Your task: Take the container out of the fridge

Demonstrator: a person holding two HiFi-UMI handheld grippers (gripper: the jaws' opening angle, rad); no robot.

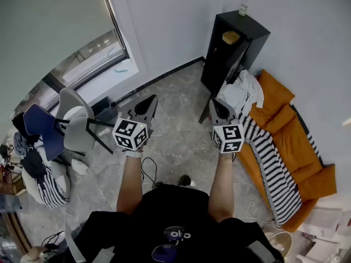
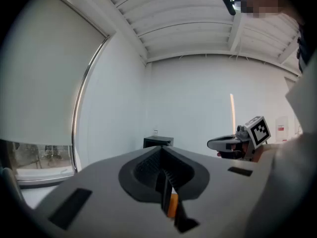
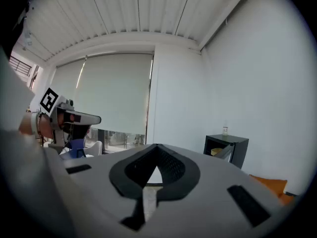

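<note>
A small black fridge (image 1: 233, 45) stands against the far wall, its upper compartment open toward me. Inside sits a yellow container (image 1: 231, 36), also visible in the right gripper view as the container (image 3: 217, 152). My left gripper (image 1: 149, 101) and right gripper (image 1: 215, 104) are held out side by side at chest height, well short of the fridge. Both are shut with nothing between the jaws. In the left gripper view the left gripper (image 2: 161, 150) points at the fridge (image 2: 157, 142) far off. In the right gripper view the right gripper (image 3: 157, 148) has the fridge (image 3: 227, 150) off to its right.
A small bottle (image 1: 243, 9) stands on top of the fridge. An orange sofa (image 1: 290, 136) with a striped blanket (image 1: 271, 160) and white cloth (image 1: 241, 95) lies right of the fridge. Chairs (image 1: 66, 127) and a cable (image 1: 148, 171) are on the floor at left, below a window (image 1: 88, 53).
</note>
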